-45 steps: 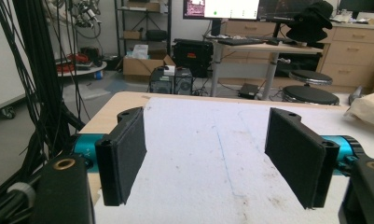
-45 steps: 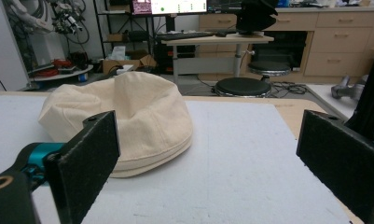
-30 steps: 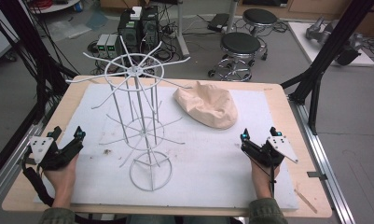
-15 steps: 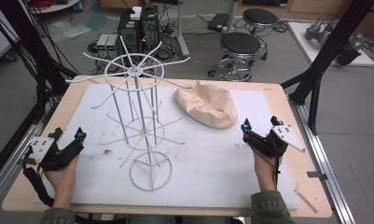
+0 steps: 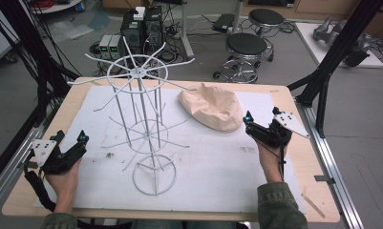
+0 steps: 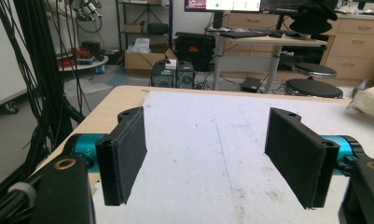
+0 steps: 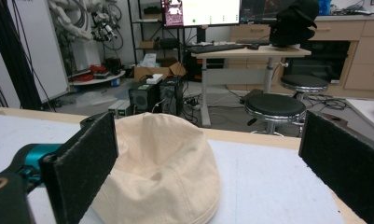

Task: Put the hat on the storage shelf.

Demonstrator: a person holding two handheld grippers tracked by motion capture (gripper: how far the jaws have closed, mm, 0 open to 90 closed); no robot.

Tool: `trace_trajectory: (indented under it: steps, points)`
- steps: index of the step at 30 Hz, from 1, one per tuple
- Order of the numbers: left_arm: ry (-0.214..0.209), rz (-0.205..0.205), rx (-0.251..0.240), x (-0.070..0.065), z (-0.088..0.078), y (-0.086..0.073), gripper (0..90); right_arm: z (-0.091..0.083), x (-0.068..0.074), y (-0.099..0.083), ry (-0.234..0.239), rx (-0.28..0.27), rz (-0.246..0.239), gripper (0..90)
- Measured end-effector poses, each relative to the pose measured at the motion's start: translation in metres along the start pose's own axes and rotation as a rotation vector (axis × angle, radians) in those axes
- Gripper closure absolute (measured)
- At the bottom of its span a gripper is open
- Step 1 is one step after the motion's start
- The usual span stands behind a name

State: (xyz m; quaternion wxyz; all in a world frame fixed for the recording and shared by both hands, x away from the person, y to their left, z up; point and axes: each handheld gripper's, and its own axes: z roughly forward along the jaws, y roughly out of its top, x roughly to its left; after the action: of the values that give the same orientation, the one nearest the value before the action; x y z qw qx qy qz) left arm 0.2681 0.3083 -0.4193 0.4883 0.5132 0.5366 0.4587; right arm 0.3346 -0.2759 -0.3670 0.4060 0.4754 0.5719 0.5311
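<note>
Place: lab | computer towers (image 5: 142, 29), stools (image 5: 247, 45) (cables everywhere)

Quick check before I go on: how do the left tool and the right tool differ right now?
The right tool sits close beside the beige hat, which lies between and just beyond its jaws in the right gripper view; the left tool faces bare white mat, apart from the white wire rack. The right tool is farther up the table than the left tool, which is near the front edge. Both are open and hold nothing.
</note>
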Motion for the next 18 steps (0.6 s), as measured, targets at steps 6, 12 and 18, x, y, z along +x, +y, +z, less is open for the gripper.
trace_trajectory:
  steps: [6,12,18]
  points:
    - [0.002,-0.005,0.0,0.001,0.0,0.0,29.2,0.006,0.001,0.002,0.011,0.019,-0.004,3.6]
    - [0.004,-0.008,-0.001,0.001,0.0,0.0,29.3,0.014,0.006,0.011,0.025,0.034,-0.01,3.6]
    - [0.003,-0.006,0.004,0.001,0.0,0.0,29.3,0.026,0.006,0.017,0.038,0.059,-0.013,4.0]
